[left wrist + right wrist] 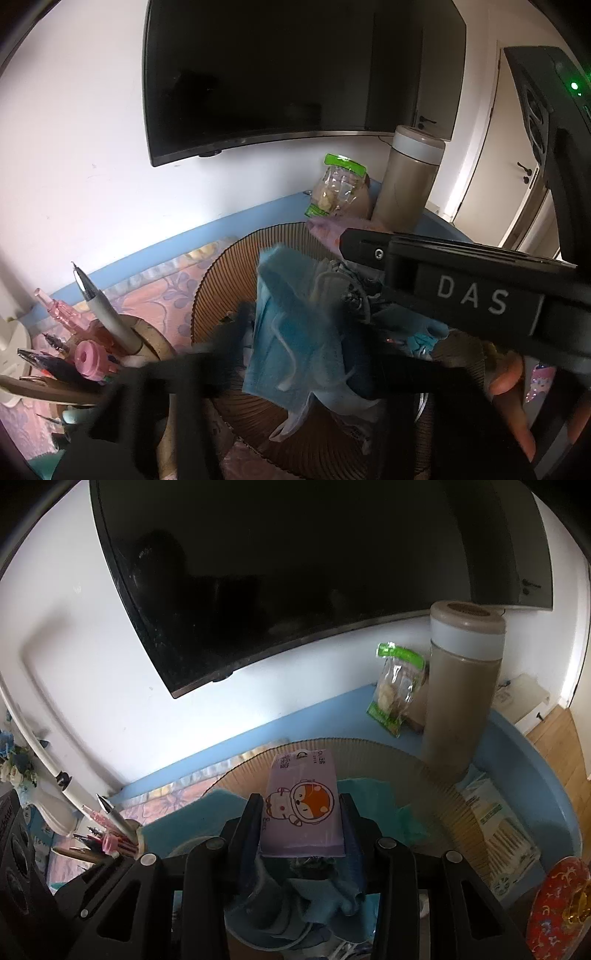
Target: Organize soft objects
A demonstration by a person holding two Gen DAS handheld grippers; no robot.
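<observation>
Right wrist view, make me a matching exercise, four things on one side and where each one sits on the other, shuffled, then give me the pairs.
Things:
1. purple tissue pack
2. tan flask
3. snack bag with green top
4. pen holder

Places:
A. far left, beside the ribbed tray
B. between the right gripper's fingers
C. leaning just left of the tall flask, near the wall
D. upright at the far right of the ribbed tray

Pairs: 1-B, 2-D, 3-C, 4-A
</observation>
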